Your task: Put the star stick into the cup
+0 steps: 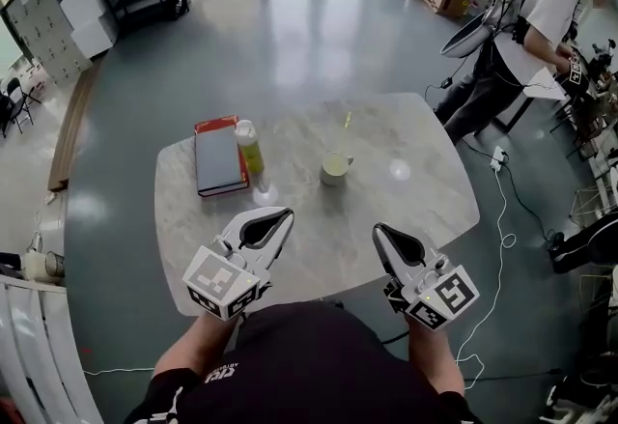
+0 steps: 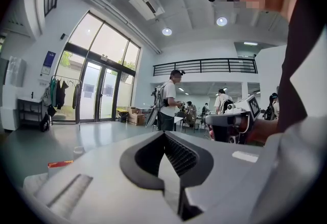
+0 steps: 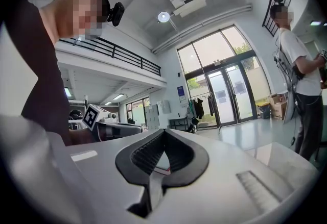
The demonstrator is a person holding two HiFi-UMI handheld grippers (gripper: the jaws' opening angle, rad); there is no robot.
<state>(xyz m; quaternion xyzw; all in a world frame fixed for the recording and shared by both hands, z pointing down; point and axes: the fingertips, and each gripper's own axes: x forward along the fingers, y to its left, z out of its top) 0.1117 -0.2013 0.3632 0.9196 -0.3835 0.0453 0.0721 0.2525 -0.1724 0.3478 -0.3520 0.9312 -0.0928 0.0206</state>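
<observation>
A pale green cup (image 1: 335, 167) stands near the middle of the marble table (image 1: 415, 200). A thin yellowish star stick (image 1: 346, 130) stands in it, leaning slightly to the right. Both grippers hover over the near edge of the table, well short of the cup. My left gripper (image 1: 288, 212) is shut with nothing between its jaws, and its tips meet in the left gripper view (image 2: 164, 132). My right gripper (image 1: 379, 229) is shut and empty too, with its tips together in the right gripper view (image 3: 164, 130). Neither gripper view shows the cup.
A red and grey book (image 1: 218, 158) lies at the table's left, with a yellow-green bottle (image 1: 249, 146) beside it. A person (image 1: 521, 36) stands by a desk at the back right. Cables (image 1: 502, 219) trail across the floor to the right of the table.
</observation>
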